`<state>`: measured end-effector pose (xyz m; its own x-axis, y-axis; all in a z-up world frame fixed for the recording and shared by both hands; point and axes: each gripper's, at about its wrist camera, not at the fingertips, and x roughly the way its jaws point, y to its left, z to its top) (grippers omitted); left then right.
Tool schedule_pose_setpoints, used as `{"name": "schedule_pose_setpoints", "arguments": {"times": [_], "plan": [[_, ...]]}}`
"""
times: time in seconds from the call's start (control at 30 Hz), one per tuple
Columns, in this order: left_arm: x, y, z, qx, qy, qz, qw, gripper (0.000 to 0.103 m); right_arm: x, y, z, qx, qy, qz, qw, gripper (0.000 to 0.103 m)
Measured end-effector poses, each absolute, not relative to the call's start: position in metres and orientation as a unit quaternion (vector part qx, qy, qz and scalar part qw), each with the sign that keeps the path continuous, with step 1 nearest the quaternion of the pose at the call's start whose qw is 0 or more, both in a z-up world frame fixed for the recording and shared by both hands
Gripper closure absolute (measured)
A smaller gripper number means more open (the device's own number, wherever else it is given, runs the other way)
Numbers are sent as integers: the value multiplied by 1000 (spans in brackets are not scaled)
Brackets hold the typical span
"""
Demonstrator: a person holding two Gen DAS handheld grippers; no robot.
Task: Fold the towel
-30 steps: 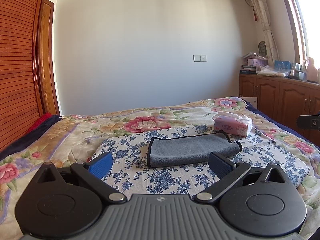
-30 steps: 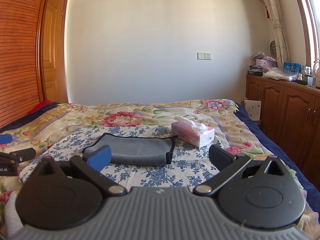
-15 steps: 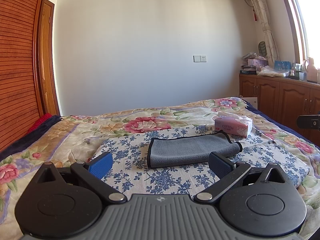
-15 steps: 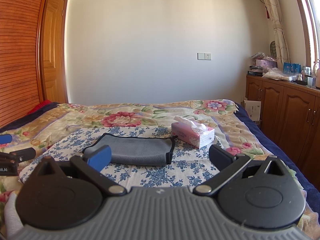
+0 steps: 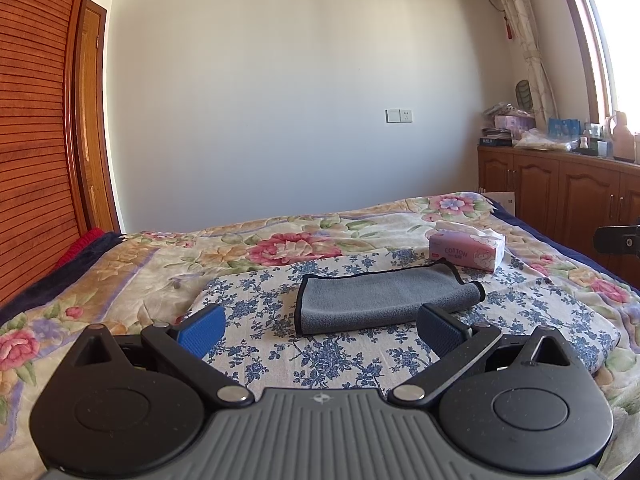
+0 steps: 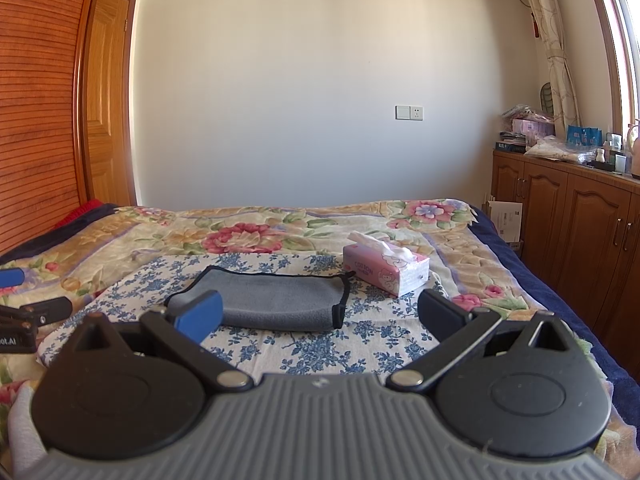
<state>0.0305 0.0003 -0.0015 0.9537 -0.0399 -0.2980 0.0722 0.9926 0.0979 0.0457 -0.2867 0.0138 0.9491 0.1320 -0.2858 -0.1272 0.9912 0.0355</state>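
Observation:
A grey towel (image 5: 380, 296) with a black edge lies folded on a blue-flowered white cloth (image 5: 320, 356) on the bed. It also shows in the right wrist view (image 6: 276, 300). My left gripper (image 5: 320, 330) is open and empty, held short of the towel's near edge. My right gripper (image 6: 320, 316) is open and empty, also short of the towel. The left gripper's fingers (image 6: 40, 308) show at the left edge of the right wrist view.
A pink tissue box (image 5: 466, 250) stands just beyond the towel's right end; it also shows in the right wrist view (image 6: 386, 270). Wooden cabinets (image 6: 568, 220) line the right wall. A wooden sliding door (image 5: 32, 140) stands at the left. The flowered bedspread (image 5: 280, 244) stretches to the far wall.

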Motion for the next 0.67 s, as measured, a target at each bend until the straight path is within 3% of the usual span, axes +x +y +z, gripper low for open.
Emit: {"name": "schedule_pose_setpoints", "arguments": {"times": [0.67], "plan": [[31, 1, -1, 54, 150, -28, 987, 0, 47, -287, 14, 5, 145, 58, 988, 0]]}}
